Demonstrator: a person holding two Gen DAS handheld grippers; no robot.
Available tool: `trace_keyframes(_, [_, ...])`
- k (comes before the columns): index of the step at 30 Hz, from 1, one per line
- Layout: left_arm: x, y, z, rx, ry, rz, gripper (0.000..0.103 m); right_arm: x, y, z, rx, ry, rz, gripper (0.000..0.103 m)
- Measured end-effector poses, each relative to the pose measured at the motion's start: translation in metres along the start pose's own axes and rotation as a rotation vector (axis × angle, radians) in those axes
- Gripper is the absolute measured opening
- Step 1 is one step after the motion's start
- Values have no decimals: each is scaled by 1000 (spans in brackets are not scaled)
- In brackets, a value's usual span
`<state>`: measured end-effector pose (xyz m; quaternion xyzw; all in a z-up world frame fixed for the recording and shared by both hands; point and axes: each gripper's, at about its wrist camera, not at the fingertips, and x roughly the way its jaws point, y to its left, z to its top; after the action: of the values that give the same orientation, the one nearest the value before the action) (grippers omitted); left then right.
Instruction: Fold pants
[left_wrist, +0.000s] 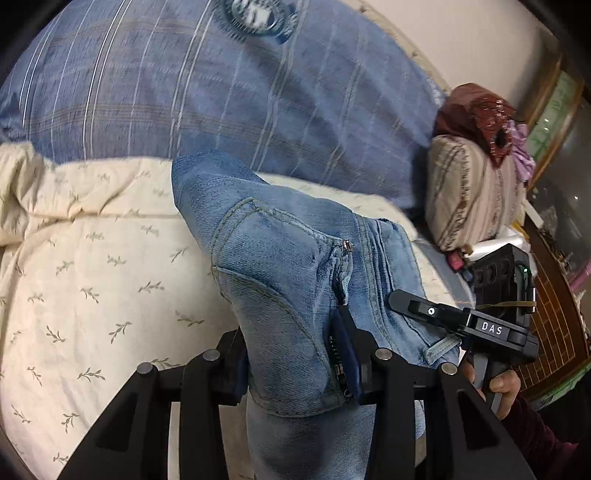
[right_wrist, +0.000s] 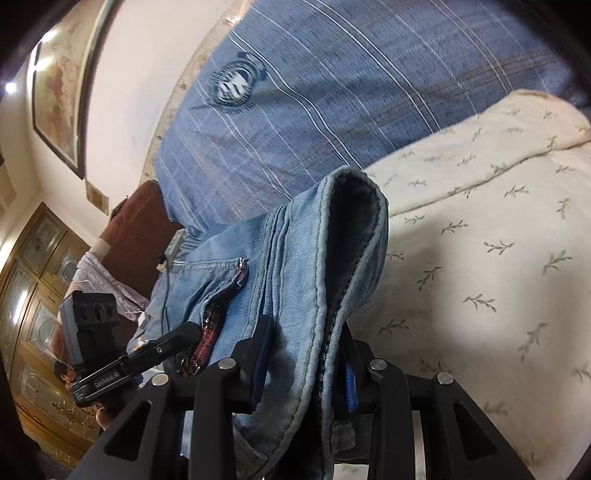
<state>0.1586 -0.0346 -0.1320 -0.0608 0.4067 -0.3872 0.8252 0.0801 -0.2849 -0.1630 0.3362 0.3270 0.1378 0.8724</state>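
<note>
Light blue denim pants (left_wrist: 280, 258) hang lifted above the bed, bunched between both grippers. My left gripper (left_wrist: 295, 365) is shut on the waist part near the front pocket and zipper. My right gripper (right_wrist: 306, 369) is shut on the waistband edge of the pants (right_wrist: 295, 258), whose dark inside shows. The right gripper also shows in the left wrist view (left_wrist: 399, 301), its finger lying against the denim. The left gripper shows in the right wrist view (right_wrist: 184, 332) at the fly. The legs hang down out of sight.
A cream quilt with a leaf print (left_wrist: 92, 277) covers the bed. A blue plaid blanket (left_wrist: 221, 92) lies behind it. A striped pillow (left_wrist: 469, 192) and dark red clothes (left_wrist: 476, 114) sit at the bed's end. Wooden cabinets (right_wrist: 40, 288) stand beyond.
</note>
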Motion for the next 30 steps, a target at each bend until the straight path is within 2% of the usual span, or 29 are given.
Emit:
trace_keyframes(3, [15, 14, -6, -32, 32, 14, 43, 20, -14, -1, 24, 43, -23, 35])
trace_keyframes(7, [20, 29, -11, -82, 32, 4, 46, 32, -27, 2, 56, 71, -27, 35])
trace_keyframes(10, [21, 32, -13, -105, 48, 34, 55, 34, -27, 1, 56, 79, -37, 38])
trace_keyframes(11, [20, 32, -13, -114, 50, 57, 61, 32, -27, 0, 56, 79, -42, 40])
trace_keyframes(13, [14, 30, -14, -132, 53, 104, 68, 27, -25, -1, 62, 80, -60, 61])
trace_keyframes(14, [10, 27, -15, -140, 48, 126, 69, 22, -22, -3, 56, 71, -70, 62])
trace_keyframes(18, [-26, 6, -25, -96, -40, 256, 75, -7, 4, -12, -44, 0, -150, 62])
trace_keyframes(21, [-52, -13, -29, -57, -99, 319, 78, -30, 26, -25, -109, -43, -185, 62])
trace_keyframes(25, [-85, -45, -33, -1, -165, 368, 79, -55, 58, -38, -190, -78, -194, 62])
trace_keyframes(30, [-120, -79, -37, 75, -238, 417, 85, -90, 95, -50, -243, -137, -155, 63])
